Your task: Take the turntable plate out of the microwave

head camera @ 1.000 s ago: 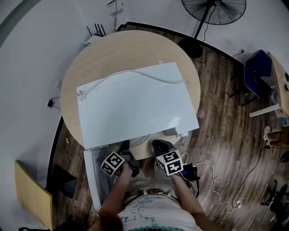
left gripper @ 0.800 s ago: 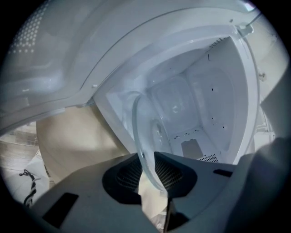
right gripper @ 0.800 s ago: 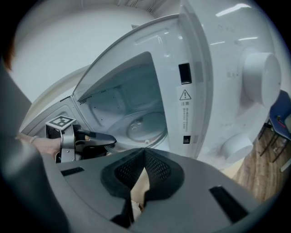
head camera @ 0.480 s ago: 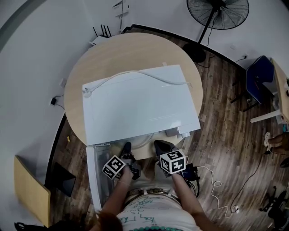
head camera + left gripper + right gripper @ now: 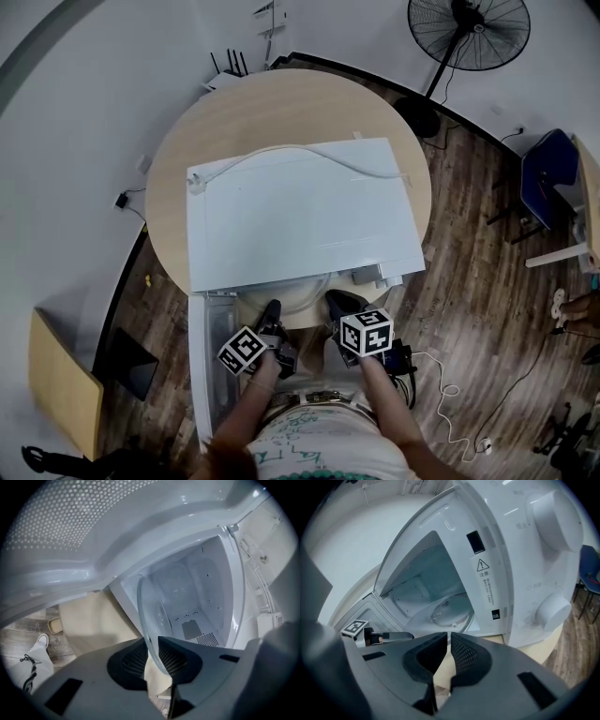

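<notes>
The white microwave [image 5: 300,216] sits on a round wooden table with its door [image 5: 208,366] swung open to the left. The clear glass turntable plate [image 5: 298,294] pokes out of the cavity's mouth. My left gripper [image 5: 272,311] is closing on the plate's near rim. In the left gripper view the plate [image 5: 157,611] stands on edge between the pads [image 5: 136,658] of that gripper [image 5: 152,641]. My right gripper [image 5: 336,302] hovers beside it. Its jaws [image 5: 449,637] are opening by a thin slit with nothing between them, just short of the plate [image 5: 450,613].
The door's perforated inner panel [image 5: 70,517] is close on the left. The control panel with two knobs [image 5: 555,517] is on the right. A white cable [image 5: 309,159] lies on the microwave's top. A floor fan [image 5: 478,33] and a blue chair [image 5: 548,173] stand beyond the table [image 5: 281,103].
The head view has shifted, so the whole scene sits lower and further right. The left gripper has drawn back a little, and slightly more of the plate shows outside the cavity.
</notes>
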`<state>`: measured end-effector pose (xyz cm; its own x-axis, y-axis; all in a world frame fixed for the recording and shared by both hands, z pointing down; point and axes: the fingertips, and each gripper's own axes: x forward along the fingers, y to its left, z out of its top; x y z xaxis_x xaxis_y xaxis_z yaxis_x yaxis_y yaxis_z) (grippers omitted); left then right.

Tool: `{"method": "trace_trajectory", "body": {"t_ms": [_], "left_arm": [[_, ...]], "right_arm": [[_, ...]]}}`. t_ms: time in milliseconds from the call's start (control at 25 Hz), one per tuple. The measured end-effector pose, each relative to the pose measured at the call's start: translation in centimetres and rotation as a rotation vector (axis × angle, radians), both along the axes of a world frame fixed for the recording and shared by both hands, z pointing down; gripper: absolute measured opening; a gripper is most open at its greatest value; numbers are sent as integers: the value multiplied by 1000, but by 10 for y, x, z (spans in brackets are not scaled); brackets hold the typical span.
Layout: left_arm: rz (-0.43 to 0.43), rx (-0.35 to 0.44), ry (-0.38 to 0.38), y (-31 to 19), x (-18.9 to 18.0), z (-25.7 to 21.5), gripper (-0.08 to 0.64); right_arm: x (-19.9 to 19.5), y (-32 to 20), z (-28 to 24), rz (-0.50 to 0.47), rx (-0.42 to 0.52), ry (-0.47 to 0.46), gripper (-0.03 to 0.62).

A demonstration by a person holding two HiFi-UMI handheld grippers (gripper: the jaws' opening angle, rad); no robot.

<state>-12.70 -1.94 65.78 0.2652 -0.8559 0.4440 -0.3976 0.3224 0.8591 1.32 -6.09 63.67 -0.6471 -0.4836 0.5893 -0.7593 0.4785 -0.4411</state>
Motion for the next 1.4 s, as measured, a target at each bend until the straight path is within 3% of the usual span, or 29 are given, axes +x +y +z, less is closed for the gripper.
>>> {"method": "trace_trajectory", "body": {"t_ms": [520, 600, 960, 1280, 1400], "left_arm": [[20, 8, 10, 21, 13, 2, 78], [20, 10, 12, 23, 15, 2, 80], [20, 15, 28, 36, 19, 3, 80], [14, 3, 62, 51, 21, 7, 83], [17, 7, 64, 54, 22, 6, 84]], "right_arm": [[10, 2, 5, 26, -22, 13, 21], [14, 1, 7, 43, -35, 8, 50], [16, -6, 19, 96, -149, -112, 164], [4, -14, 31, 66, -180, -136, 184], [-1, -19, 30, 81, -203, -194, 183]]}}
